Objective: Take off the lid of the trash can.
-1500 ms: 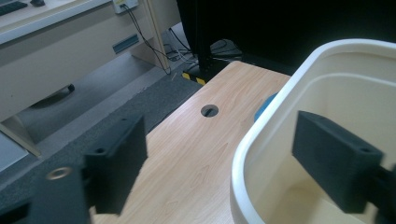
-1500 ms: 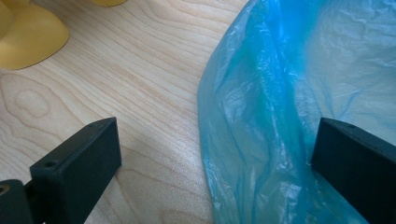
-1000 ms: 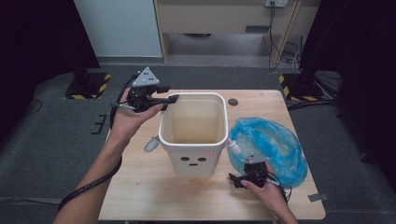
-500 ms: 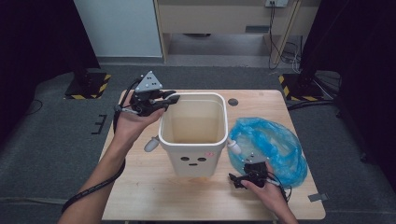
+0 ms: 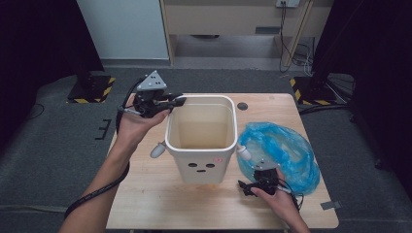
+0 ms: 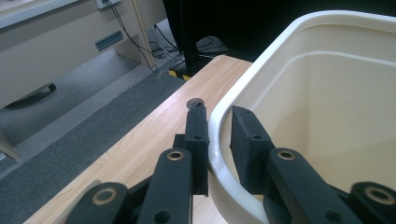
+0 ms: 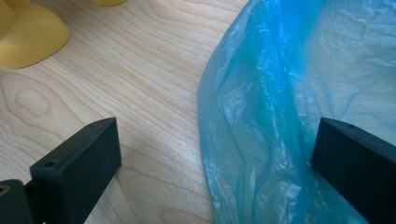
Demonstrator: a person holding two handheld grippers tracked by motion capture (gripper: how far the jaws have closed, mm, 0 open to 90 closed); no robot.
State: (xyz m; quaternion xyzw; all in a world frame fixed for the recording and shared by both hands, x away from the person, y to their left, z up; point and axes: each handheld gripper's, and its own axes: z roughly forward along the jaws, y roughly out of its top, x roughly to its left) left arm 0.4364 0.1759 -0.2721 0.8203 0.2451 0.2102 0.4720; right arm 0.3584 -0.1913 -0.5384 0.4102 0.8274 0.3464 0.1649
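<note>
We clamp the left gripper, whose jaws have just been closing, on the far-left rim of the cream plastic waste bin at table centre, steadying it for lining. Our right gripper stands wide open astride the near edge of the crumpled blue plastic bag, right of the bin, gripping nothing.

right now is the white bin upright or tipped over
Upright. The white bin stands on its base on the table, open mouth up, with the left gripper clamped on its rim.
</note>
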